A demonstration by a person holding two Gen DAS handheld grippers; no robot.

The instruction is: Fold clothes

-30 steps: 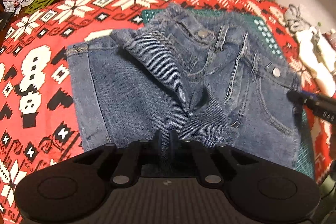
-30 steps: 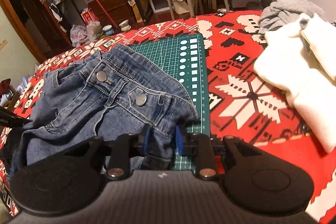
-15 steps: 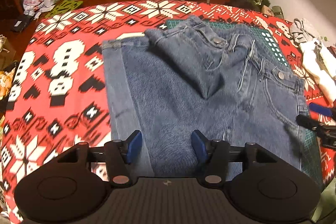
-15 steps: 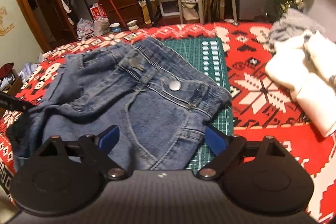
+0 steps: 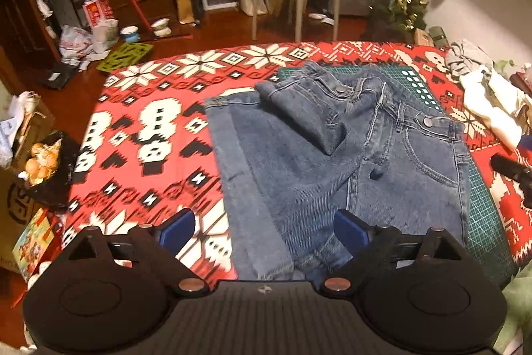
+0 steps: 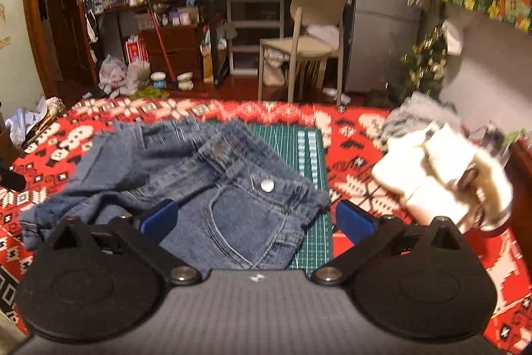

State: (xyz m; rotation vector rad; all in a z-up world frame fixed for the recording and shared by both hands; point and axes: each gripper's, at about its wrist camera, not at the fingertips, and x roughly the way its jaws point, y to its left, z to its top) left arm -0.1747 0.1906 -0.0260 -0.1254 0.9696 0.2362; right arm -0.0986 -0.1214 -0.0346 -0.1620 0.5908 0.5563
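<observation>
Both tongs now spread wide, released jeans (image 5: 349, 162), pulled back higher: left tongs (image 5: 264, 230), right tongs (image 6: 256, 220). Jeans lie frame centre, partly on green mat (image 6: 311, 242).

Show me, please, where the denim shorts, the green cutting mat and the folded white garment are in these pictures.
denim shorts (image 5: 299, 175): left wrist view, on the front panel.
green cutting mat (image 6: 282, 138): right wrist view, on the bare gridded part beyond the waistband.
folded white garment (image 6: 442, 175): right wrist view, on its top fold.
</observation>
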